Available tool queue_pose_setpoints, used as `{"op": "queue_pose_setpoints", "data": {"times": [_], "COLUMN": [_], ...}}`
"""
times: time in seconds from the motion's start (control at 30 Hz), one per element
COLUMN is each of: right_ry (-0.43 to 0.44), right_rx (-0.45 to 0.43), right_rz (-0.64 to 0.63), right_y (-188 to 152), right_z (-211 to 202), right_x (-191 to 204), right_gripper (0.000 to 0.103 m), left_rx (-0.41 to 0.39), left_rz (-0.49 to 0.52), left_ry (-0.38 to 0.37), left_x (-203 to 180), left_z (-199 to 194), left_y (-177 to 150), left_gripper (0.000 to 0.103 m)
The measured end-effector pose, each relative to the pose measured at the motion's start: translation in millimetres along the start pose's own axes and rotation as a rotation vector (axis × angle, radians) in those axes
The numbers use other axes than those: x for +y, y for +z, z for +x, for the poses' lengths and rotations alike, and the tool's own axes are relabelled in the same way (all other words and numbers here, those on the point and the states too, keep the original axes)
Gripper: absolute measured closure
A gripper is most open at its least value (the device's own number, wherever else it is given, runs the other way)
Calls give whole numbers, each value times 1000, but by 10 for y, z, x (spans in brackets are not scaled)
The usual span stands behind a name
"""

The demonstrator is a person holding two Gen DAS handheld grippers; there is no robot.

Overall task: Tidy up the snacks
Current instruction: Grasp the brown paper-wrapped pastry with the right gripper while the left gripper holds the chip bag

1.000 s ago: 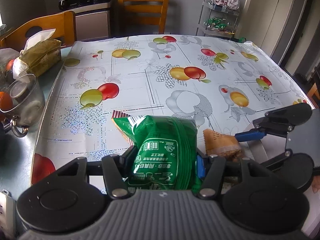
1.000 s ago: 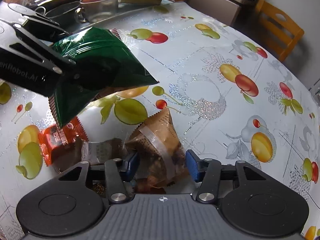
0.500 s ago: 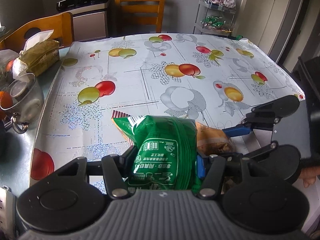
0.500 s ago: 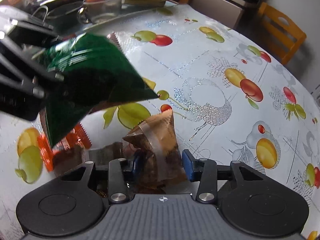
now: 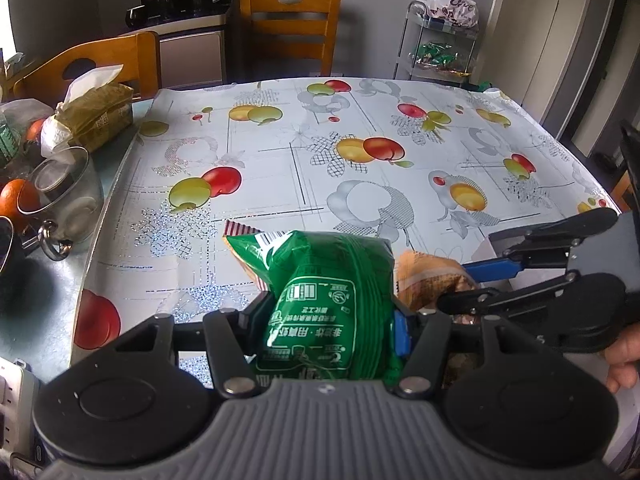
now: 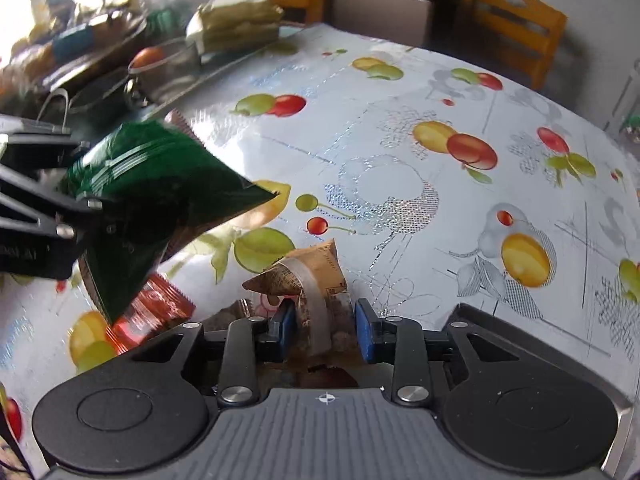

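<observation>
Left tool (image 5: 334, 322): closed on the green snack bag (image 5: 332, 292), pads pressed into both of its sides. The bag stands between the fingers with its printed back toward the camera and its sealed top pointing out over the counter (image 5: 280, 168); it hangs clear of the fruit-print cloth near the counter's near edge.

Right tool (image 6: 325, 328): jaws have just been closing around the brown snack packet (image 6: 308, 276), which sits between the blue pads. The left pad touches the packet; whether the right pad has met it cannot be told. The packet carries a clear tape band across its front, and its pointed top sticks out beyond the fingertips.

Relative places: from the left wrist view, the brown packet (image 5: 424, 276) lies just beside the green bag on its right, with the right tool (image 5: 480, 280) reaching in from the counter's right edge. From the right wrist view, the green bag (image 6: 160, 200) is up and to the left in the left tool (image 6: 76, 208).

Also on the counter: an orange-red packet (image 6: 156, 312) lying flat under the green bag, near the near edge.

Along the left edge: a glass mug (image 5: 68, 196), an orange (image 5: 18, 204) and a tissue pack (image 5: 96, 114).
</observation>
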State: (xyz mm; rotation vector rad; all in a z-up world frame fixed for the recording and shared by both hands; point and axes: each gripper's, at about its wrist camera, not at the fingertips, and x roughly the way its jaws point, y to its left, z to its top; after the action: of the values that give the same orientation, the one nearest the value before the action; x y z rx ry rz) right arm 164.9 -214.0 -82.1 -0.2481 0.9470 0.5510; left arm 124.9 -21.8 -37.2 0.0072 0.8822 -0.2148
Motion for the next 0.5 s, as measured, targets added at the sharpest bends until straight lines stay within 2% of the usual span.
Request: {"op": "queue_pose_setpoints", "data": {"times": [0.27, 0.5], "right_ry": [20, 16], "right_rx": [-64, -106], "right_rz": [89, 102], "right_y": [6, -31], "right_z": [-254, -461], "right_x": [-41, 40], "right_gripper": [70, 70], "left_rx": [-15, -25], "left_rz": [11, 17], "left_ry": [-1, -3], "left_x": [-54, -107], "left_z": [-122, -231], "left_y": [-30, -95], "left_gripper": [46, 46]}}
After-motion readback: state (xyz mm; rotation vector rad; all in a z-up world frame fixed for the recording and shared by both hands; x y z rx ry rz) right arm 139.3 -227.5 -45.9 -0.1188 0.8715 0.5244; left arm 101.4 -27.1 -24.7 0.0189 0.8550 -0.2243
